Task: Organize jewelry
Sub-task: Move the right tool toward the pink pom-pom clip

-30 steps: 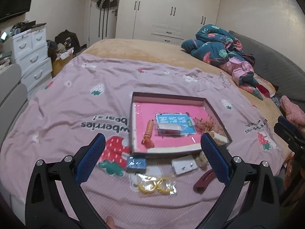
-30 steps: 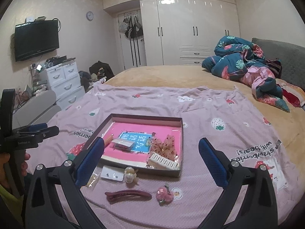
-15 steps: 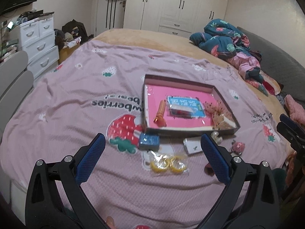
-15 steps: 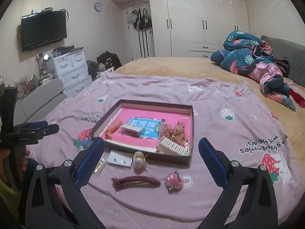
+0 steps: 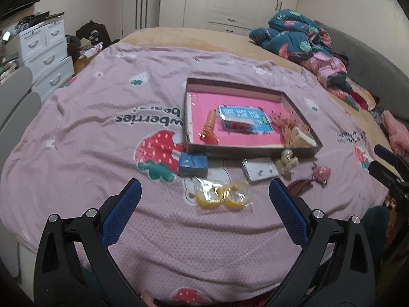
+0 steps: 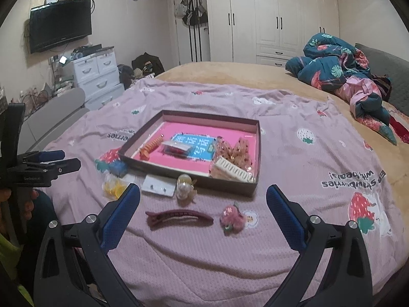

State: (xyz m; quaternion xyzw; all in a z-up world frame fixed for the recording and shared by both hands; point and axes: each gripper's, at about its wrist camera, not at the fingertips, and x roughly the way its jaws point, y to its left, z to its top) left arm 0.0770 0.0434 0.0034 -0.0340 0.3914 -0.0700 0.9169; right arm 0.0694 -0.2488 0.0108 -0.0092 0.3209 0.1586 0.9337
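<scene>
**Both grippers wide, jewellery laid out by the box**

Here's the left gripper (image 5: 204, 192), blue-padded jaws spread wide with nothing between them, hanging above the pink strawberry-print bedspread (image 5: 102, 133); directly ahead of it sits the clear plastic packet of yellow hoop bangles (image 5: 222, 196), flat on the cloth; just beyond and a touch left, the small blue rectangular box (image 5: 193, 164), close against the front wall of the shallow dark cardboard tray with the pink lining (image 5: 251, 151).

Inside that tray, moving across: an orange spiral hair tie (image 5: 209, 128) on the left; a blue printed card with a clear sachet on top (image 5: 242, 119) in the middle; a speckled tan bow in a wrapper (image 6: 234, 151) and a cream ribbed hair comb (image 6: 234, 172) tucked in the near right corner.

Outside the tray along its front edge: a white earring card with small studs (image 6: 159, 186); beside it a pale pearly claw clip (image 6: 184, 187), touching or nearly touching the tray wall, hard to call.

Now the right gripper (image 6: 203, 212), also gaping, empty, poised over the cloth; between its fingers from this view lies the long maroon barrette hair clip (image 6: 179, 217), lengthwise across; just right of it the fuzzy pink strawberry hair clip (image 6: 232, 218), apart from the barrette.

Far right of the bed, a crumpled teal floral quilt (image 6: 340, 69), well away from everything.
</scene>
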